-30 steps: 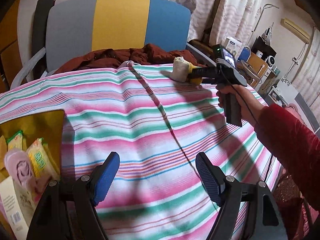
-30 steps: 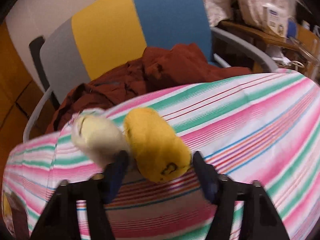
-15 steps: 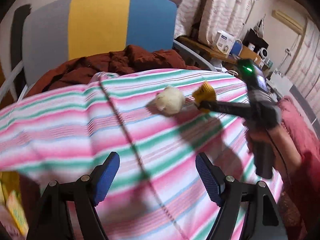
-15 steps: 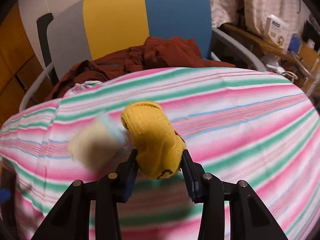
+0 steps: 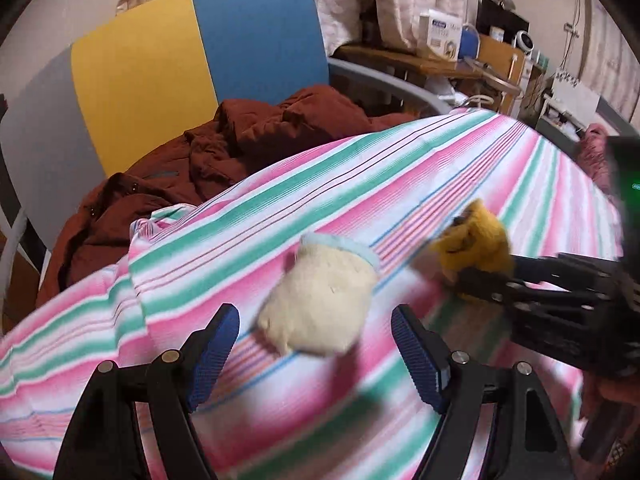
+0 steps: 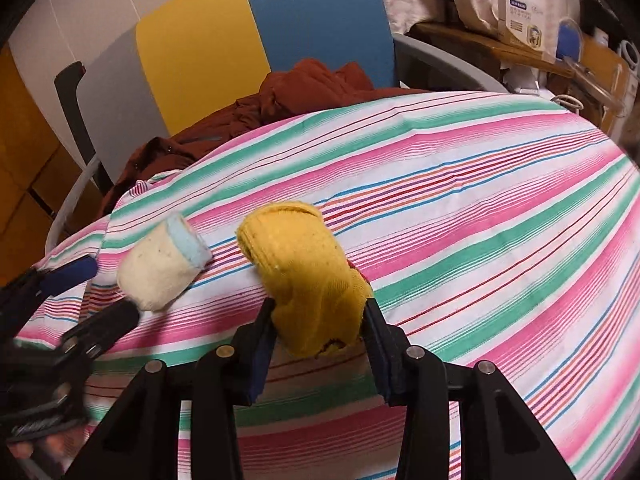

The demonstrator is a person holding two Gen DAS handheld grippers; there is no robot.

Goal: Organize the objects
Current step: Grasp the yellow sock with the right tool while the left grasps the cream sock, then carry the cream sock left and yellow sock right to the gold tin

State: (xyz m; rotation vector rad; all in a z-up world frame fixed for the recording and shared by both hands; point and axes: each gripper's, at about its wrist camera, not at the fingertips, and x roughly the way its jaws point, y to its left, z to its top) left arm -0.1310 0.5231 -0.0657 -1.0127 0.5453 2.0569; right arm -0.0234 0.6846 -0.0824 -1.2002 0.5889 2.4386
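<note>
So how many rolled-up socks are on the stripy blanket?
2. The yellow sock is clamped in the right gripper; the cream sock lies beside it, between the left gripper's open fingers.

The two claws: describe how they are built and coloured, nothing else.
Left claw: black plastic frame, two angled arms with silver bolts, blue ribbed pads on the fingertips. Right claw: the same black frame, silver bolts and dark blue pads; its body shows a green light in the left view. No sleeve is clearly visible.

striped cloth (image 6: 460, 208) | brown jacket (image 5: 224, 152) on chair (image 5: 192, 48) | white box (image 6: 520, 12) behind
</note>
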